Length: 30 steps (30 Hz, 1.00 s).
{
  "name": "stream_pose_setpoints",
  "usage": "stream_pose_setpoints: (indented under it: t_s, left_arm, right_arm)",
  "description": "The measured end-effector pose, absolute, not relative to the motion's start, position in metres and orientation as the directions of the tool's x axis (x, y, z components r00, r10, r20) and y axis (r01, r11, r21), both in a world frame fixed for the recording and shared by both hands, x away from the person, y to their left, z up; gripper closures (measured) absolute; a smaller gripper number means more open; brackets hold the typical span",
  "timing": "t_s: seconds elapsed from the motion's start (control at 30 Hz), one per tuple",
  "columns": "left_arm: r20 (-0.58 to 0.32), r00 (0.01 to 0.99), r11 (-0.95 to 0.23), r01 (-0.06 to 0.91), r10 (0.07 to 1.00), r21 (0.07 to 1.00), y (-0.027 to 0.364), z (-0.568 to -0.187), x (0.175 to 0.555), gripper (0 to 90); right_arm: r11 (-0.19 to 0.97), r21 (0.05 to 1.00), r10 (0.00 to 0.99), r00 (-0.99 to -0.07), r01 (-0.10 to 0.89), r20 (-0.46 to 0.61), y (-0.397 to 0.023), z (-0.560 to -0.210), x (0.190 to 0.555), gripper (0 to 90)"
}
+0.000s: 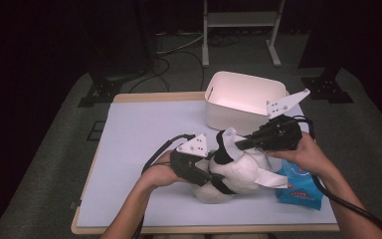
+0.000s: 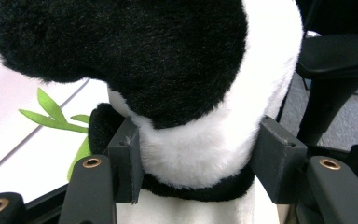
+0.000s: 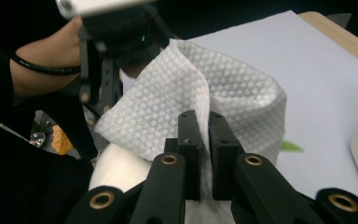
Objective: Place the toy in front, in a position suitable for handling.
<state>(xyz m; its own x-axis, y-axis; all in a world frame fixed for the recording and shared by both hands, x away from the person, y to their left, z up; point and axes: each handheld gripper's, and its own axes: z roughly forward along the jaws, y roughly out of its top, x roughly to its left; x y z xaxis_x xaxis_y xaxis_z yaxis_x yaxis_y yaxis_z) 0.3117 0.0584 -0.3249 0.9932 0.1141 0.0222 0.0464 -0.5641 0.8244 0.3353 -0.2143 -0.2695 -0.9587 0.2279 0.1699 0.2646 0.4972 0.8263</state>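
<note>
A black-and-white panda plush (image 1: pixel 234 172) lies on the white table near the front edge. My left gripper (image 1: pixel 210 175) comes in from the left and is shut on the plush (image 2: pixel 191 149), its pads pressing into the white fur on both sides just above a black band. My right gripper (image 1: pixel 238 144) reaches in from the right, above the plush, and is shut on a white textured wipe (image 1: pixel 227 135). In the right gripper view the wipe (image 3: pixel 168 98) stands up folded between the jaws (image 3: pixel 204 126), with the left gripper (image 3: pixel 100 98) behind it.
A pale open bin (image 1: pixel 229 117) stands at the back right of the table (image 1: pixel 139 134). A blue wipe packet (image 1: pixel 298 186) lies at the front right under my right wrist. Green felt leaves (image 2: pixel 51 114) stick out beside the plush.
</note>
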Motion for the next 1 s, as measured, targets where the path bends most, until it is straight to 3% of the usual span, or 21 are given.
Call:
stream_pose_setpoints:
  t_s: [0.4,0.8,1.0]
  left_arm:
    - [0.027,0.987,-0.567,0.070,0.160,0.821,0.073,-0.321,0.316,42.4]
    - [0.051,0.989,-0.621,0.046,0.138,0.783,0.057,-0.322,0.316,42.3]
    - [0.022,0.990,-0.613,0.070,0.142,0.787,0.055,-0.331,0.318,34.4]
  right_arm:
    - [0.479,0.819,0.259,-0.943,0.315,0.211,-0.233,-0.293,0.333,84.3]
    - [0.527,0.814,0.220,-0.964,0.245,0.147,-0.204,-0.277,0.330,84.4]
    - [0.537,0.794,0.238,-0.954,0.284,0.181,-0.208,-0.294,0.334,84.5]
